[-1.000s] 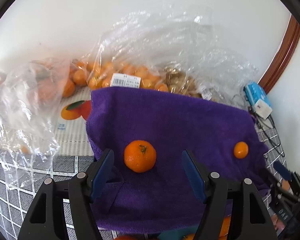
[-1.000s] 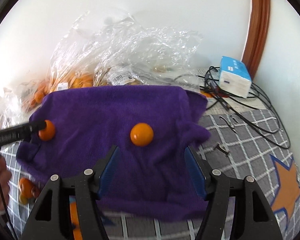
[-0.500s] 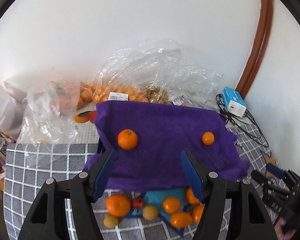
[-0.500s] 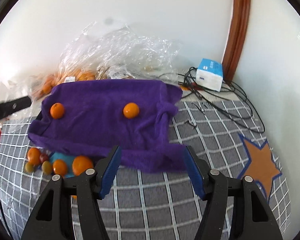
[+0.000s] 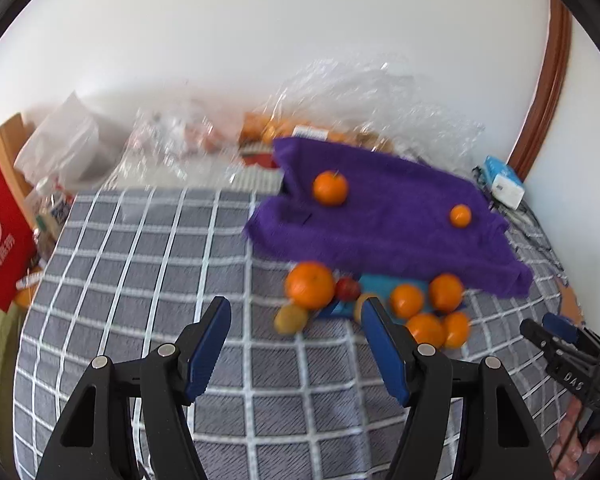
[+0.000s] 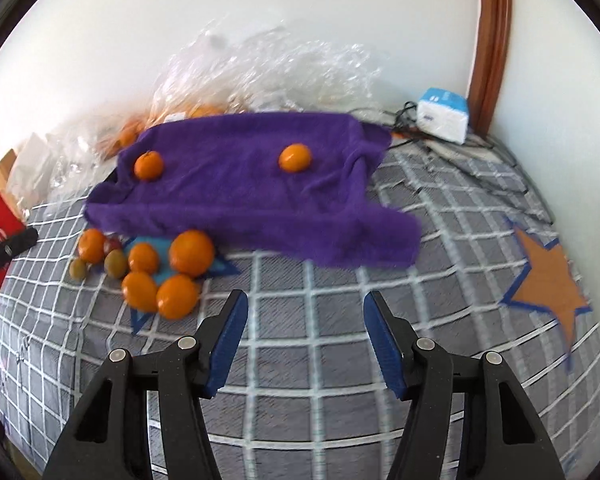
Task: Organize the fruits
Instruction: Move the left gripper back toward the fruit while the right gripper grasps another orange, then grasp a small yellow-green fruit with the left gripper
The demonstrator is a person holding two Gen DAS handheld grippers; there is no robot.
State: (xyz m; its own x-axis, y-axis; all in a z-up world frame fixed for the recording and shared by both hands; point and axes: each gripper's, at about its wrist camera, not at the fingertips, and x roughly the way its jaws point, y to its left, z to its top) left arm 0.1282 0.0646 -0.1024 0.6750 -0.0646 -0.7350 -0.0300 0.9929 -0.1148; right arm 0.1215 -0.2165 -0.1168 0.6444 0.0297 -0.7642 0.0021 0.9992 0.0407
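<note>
- While both grippers hang above the checked cloth (image 6: 300, 420) with nothing between their blue pads, the left gripper (image 5: 296, 344) stands about half open and empty; the right gripper (image 6: 306, 338) is likewise empty, its jaws narrowing only slightly.
- Loose fruit sits in a heap (image 5: 380, 304) on the cloth at the near edge of the purple towel (image 6: 240, 192), over a blue patch: several oranges, a small red fruit and a couple of dull yellow-green ones.
- Two more oranges rest on the towel itself, a larger one (image 5: 330, 188) toward its left end and a smaller one (image 5: 460, 216) toward its right, well apart.
- From the left gripper the heap lies just ahead and a little right; from the right gripper it lies ahead and off to the left (so the left hand looks nearer, as I judge it).
- The towel's long axis runs left to right across both views.
- Writing: a red box (image 5: 0, 236) at the far left bears a white round logo and characters I cannot read; the right gripper's body in the left view shows letters like "DAS". Bag labels are too blurred.
</note>
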